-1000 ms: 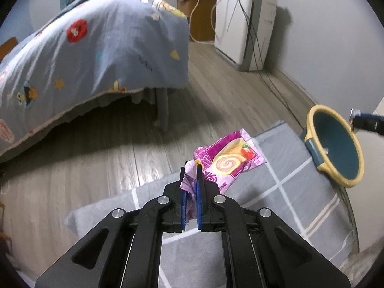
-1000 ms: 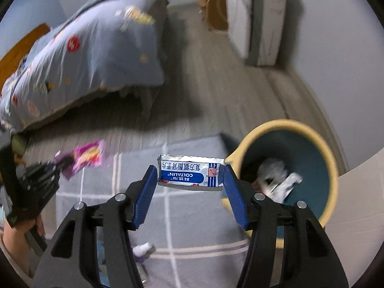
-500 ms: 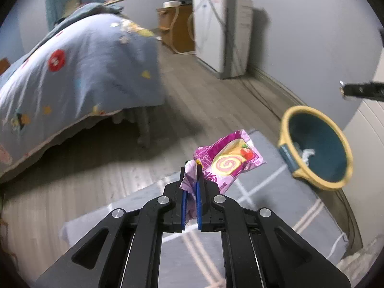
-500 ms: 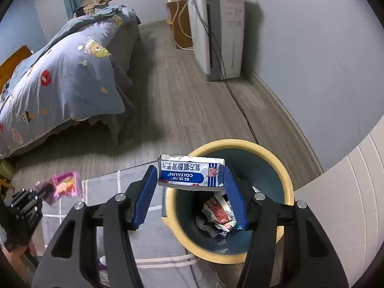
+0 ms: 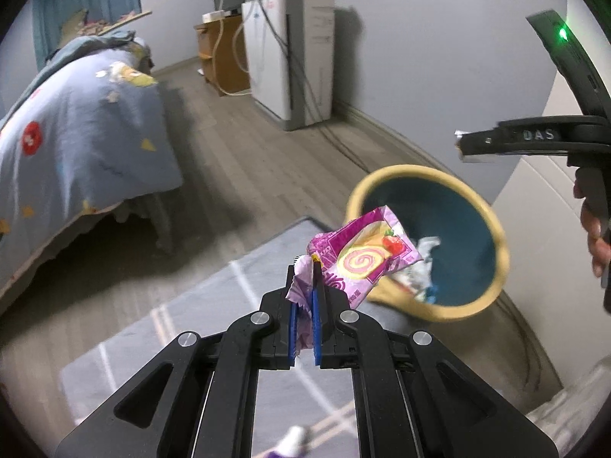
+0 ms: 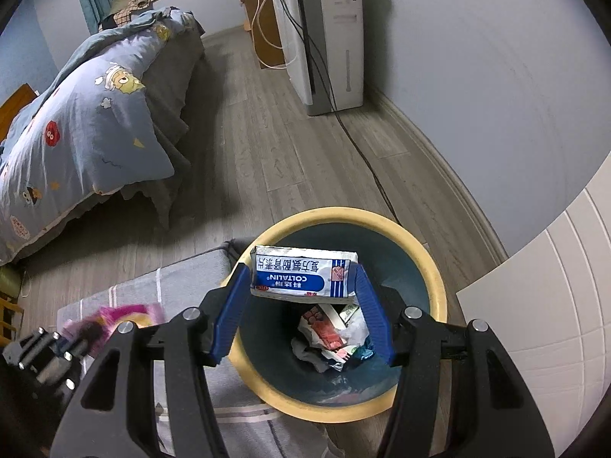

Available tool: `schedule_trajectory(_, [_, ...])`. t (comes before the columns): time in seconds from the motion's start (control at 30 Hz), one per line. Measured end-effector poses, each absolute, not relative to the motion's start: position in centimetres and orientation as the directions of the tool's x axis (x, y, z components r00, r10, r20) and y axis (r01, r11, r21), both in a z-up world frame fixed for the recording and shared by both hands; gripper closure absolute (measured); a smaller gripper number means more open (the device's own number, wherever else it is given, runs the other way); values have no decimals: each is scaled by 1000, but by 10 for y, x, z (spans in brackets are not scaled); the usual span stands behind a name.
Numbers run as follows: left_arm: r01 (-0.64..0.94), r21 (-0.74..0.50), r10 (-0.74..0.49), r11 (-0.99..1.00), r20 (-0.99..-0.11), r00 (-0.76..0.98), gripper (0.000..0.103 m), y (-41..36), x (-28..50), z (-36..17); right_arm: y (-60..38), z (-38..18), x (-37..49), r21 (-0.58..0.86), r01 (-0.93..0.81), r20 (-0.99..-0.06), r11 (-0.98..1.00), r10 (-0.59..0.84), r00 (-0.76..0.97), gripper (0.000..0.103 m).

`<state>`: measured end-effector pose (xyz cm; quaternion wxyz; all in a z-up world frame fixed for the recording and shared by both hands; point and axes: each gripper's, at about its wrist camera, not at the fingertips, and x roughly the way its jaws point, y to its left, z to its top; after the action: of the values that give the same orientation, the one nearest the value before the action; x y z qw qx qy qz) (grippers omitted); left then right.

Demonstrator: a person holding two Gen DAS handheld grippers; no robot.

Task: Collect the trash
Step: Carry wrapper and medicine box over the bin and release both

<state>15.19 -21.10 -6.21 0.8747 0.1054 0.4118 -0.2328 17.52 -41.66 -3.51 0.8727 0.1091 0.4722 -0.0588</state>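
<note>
My left gripper (image 5: pixel 304 267) is shut on the crimped end of a pink snack wrapper (image 5: pixel 362 255) with a swirl-cake picture. The wrapper hangs just left of the yellow-rimmed bin (image 5: pixel 450 305), overlapping its near rim. My right gripper (image 6: pixel 303 267) is shut on a blue-and-white medicine box (image 6: pixel 301 276), held flat directly over the mouth of the bin (image 6: pixel 424 255). Crumpled wrappers and paper (image 6: pixel 332 339) lie at the bin's bottom. In the right wrist view the left gripper (image 6: pixel 82 334) and the pink wrapper (image 6: pixel 126 315) show blurred at lower left.
A grey checked rug (image 5: pixel 183 328) lies under the bin's left side. A bed with a blue patterned duvet (image 6: pixel 84 126) fills the left. A white appliance (image 6: pixel 324 34) with trailing cables stands by the wall. White panelling (image 6: pixel 553 286) is at the right. A small bottle (image 5: pixel 294 439) lies on the rug.
Both grippers have swung right toward the bin. The medicine box has gone from over the rug to above the bin's mouth. The pink wrapper has come up to the bin's rim.
</note>
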Motion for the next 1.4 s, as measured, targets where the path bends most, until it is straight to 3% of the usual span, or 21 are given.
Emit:
schedule_trajectory(0.43, [528,-76,-356,846,-817,453,96,-294,154,-86,-448,-54,174,138,242,-858,960,-6,513,47])
schedule_trajectory(1.17, [501,-35,-285,865,-856,432,96,-321,176,-122,-462,-90,183,177,287,-904,941,40,426,47])
schedule_trajectory(1.3, [499,-44,-295,865,-850,437,87,-319,173,-121,-460,-92,184,170,283,-907,944,38,420,47])
schedule_trajectory(1.4, [502,-35,-292,864,-848,443,73,-317,171,-121,-460,-91,184,169,286,-907,943,35,421,46])
